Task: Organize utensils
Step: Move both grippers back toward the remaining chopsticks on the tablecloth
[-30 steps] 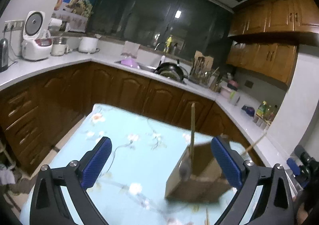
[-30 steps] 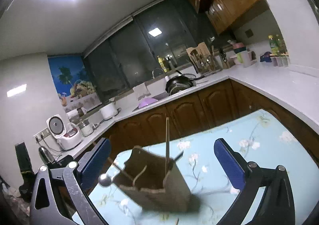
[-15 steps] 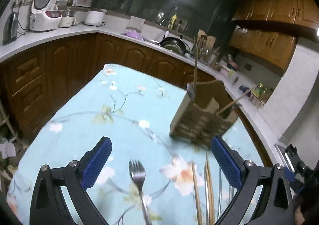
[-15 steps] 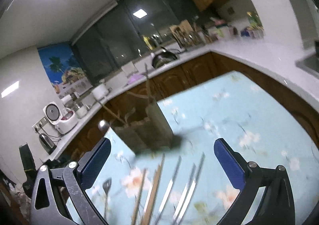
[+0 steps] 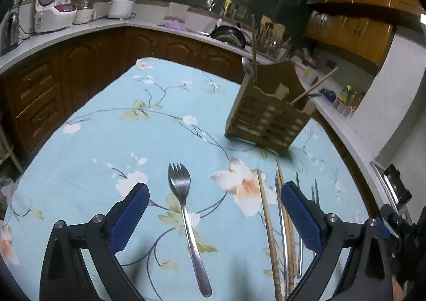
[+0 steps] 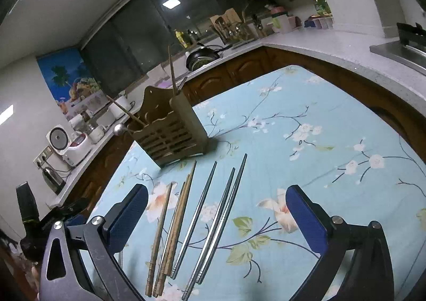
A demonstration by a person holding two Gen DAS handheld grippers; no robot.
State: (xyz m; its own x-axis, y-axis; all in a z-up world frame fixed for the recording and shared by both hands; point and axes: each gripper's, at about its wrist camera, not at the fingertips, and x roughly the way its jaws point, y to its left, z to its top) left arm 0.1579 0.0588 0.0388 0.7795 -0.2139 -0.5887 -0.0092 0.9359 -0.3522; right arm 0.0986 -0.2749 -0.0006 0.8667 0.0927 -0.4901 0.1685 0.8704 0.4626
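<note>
A wooden utensil holder (image 5: 269, 114) stands on the floral blue tablecloth (image 5: 106, 141), with a spoon and chopsticks standing in it; it also shows in the right wrist view (image 6: 173, 133). A steel fork (image 5: 186, 215) lies between the fingers of my open, empty left gripper (image 5: 213, 215). Wooden chopsticks (image 6: 170, 231) and steel chopsticks (image 6: 213, 221) lie side by side between the fingers of my open, empty right gripper (image 6: 215, 218). They also lie by my left gripper's right finger (image 5: 303, 218).
Dark wooden cabinets with a white counter (image 5: 80, 24) wrap around the table. A rice cooker (image 5: 53, 5), pots and a wok (image 5: 231, 34) stand on the counter. The tablecloth (image 6: 332, 141) stretches to my right.
Both grippers have tilted down and come closer to the table. The fork and chopsticks, out of view a second ago, now lie between the fingers. Both grippers stay open.
</note>
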